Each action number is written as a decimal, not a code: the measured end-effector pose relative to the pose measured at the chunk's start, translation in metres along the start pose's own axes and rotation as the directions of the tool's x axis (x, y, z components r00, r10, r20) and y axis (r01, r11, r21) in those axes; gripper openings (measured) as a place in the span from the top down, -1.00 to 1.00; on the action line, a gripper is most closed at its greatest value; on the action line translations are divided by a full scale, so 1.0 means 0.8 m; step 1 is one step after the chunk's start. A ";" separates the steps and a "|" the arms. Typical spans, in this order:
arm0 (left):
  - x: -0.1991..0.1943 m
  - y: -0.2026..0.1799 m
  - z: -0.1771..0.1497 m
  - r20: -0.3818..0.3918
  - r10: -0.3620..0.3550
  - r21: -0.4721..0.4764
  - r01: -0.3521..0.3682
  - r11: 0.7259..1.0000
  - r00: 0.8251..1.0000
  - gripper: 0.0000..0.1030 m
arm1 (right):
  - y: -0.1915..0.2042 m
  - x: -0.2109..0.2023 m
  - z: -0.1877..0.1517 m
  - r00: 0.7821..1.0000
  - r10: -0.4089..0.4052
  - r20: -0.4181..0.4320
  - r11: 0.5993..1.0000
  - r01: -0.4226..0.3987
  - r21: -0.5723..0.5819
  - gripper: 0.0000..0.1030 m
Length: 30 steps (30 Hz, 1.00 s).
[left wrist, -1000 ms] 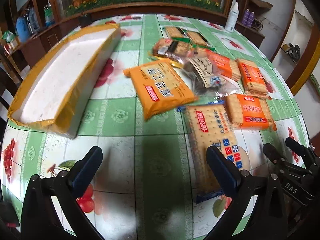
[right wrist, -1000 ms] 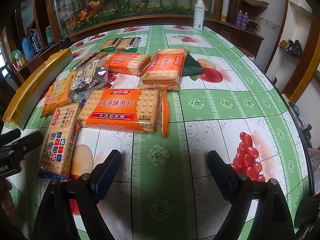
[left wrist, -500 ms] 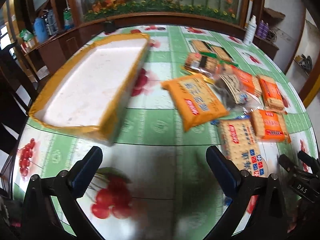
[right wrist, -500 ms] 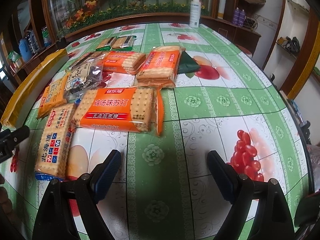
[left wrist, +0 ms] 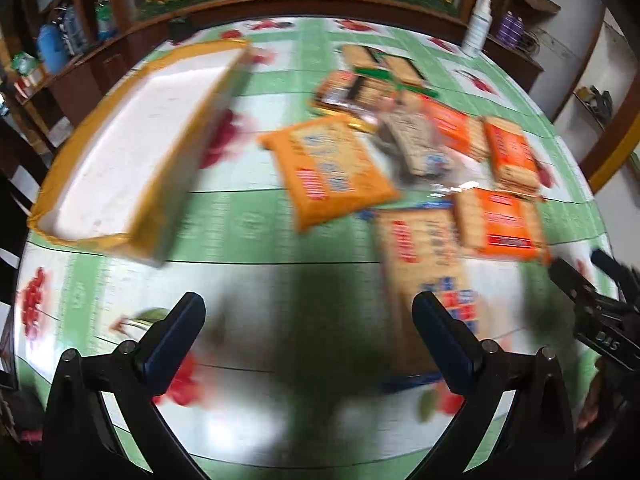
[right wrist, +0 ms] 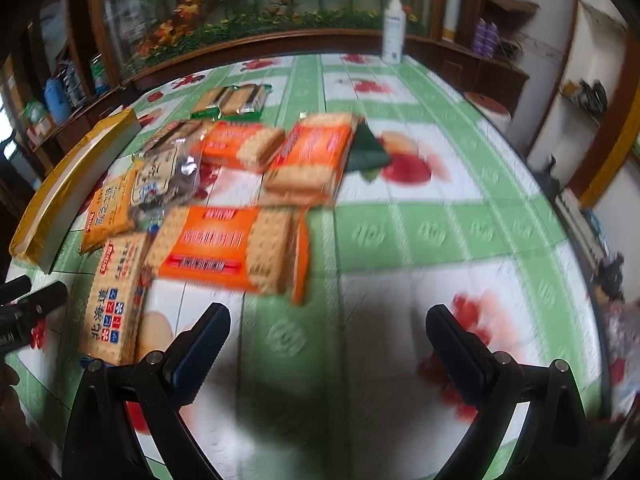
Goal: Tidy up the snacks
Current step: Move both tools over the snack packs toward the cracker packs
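Several snack packets lie on the green fruit-print table: a yellow-orange packet [left wrist: 332, 172], a long cracker packet with blue squares [left wrist: 428, 276] [right wrist: 114, 300], an orange cracker packet [left wrist: 500, 228] [right wrist: 232, 248], another orange one [right wrist: 312, 156] and a clear bag [right wrist: 164, 180]. A long white tray with a yellow rim [left wrist: 132, 152] stands at the left. My left gripper [left wrist: 308, 320] is open and empty above bare table. My right gripper [right wrist: 328, 332] is open and empty, just short of the orange packet.
A white spray bottle [right wrist: 394, 30] stands at the table's far edge. A dark green packet [right wrist: 366, 148] lies behind the orange ones. Wooden shelves and a planter ring the table. The other gripper shows at the right edge of the left wrist view [left wrist: 600, 316].
The left view has swung back right and is blurred; the tray slid left in it. The right gripper has moved a little forward toward the orange packet. Both stay open.
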<state>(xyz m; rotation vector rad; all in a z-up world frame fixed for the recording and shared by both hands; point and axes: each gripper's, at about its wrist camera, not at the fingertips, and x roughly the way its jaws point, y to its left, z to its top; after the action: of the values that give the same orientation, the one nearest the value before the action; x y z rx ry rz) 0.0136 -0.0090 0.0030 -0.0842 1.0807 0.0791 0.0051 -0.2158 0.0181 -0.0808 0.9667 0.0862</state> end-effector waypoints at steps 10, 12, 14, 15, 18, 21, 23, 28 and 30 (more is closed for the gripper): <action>-0.001 -0.023 0.005 -0.014 0.058 -0.031 -0.058 0.998 0.998 -1.00 | 0.041 0.013 0.056 0.988 0.155 -0.017 0.903 -0.148 -0.404 -0.96; 0.000 -0.020 0.005 -0.013 0.067 -0.051 -0.067 0.996 0.998 -1.00 | 0.051 0.020 0.063 0.982 0.186 -0.039 0.881 -0.184 -0.436 -0.96; -0.002 -0.016 0.004 -0.005 0.069 -0.074 -0.070 0.995 0.998 -1.00 | 0.060 0.031 0.070 0.976 0.209 -0.066 0.861 -0.216 -0.461 -0.96; -0.004 -0.016 0.004 0.004 0.078 -0.077 -0.077 0.994 0.997 -1.00 | 0.064 0.034 0.073 0.975 0.212 -0.069 0.855 -0.219 -0.470 -0.96; -0.008 -0.015 0.005 0.032 0.097 -0.082 -0.094 0.992 0.995 -1.00 | 0.067 0.041 0.082 0.969 0.236 -0.078 0.853 -0.245 -0.461 -0.96; -0.009 -0.012 0.006 0.045 0.102 -0.101 -0.097 0.990 0.994 -1.00 | 0.065 0.044 0.085 0.965 0.249 -0.082 0.858 -0.259 -0.444 -0.96; -0.008 -0.010 0.007 0.058 0.110 -0.108 -0.103 0.989 0.992 -1.00 | 0.064 0.043 0.085 0.964 0.254 -0.072 0.864 -0.260 -0.431 -0.96; -0.006 -0.008 0.006 0.106 0.123 -0.103 -0.112 0.988 0.987 -1.00 | 0.051 0.026 0.081 0.969 0.247 -0.022 0.907 -0.239 -0.347 -0.96; -0.005 -0.007 0.004 0.121 0.121 -0.090 -0.110 0.990 0.985 -1.00 | 0.043 0.018 0.075 0.969 0.248 0.004 0.925 -0.236 -0.297 -0.96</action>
<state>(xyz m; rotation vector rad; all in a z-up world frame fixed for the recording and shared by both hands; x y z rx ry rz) 0.0153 -0.0143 0.0079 -0.0902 0.9557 0.2313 0.0586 -0.1746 0.0393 -0.2335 0.9131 0.4604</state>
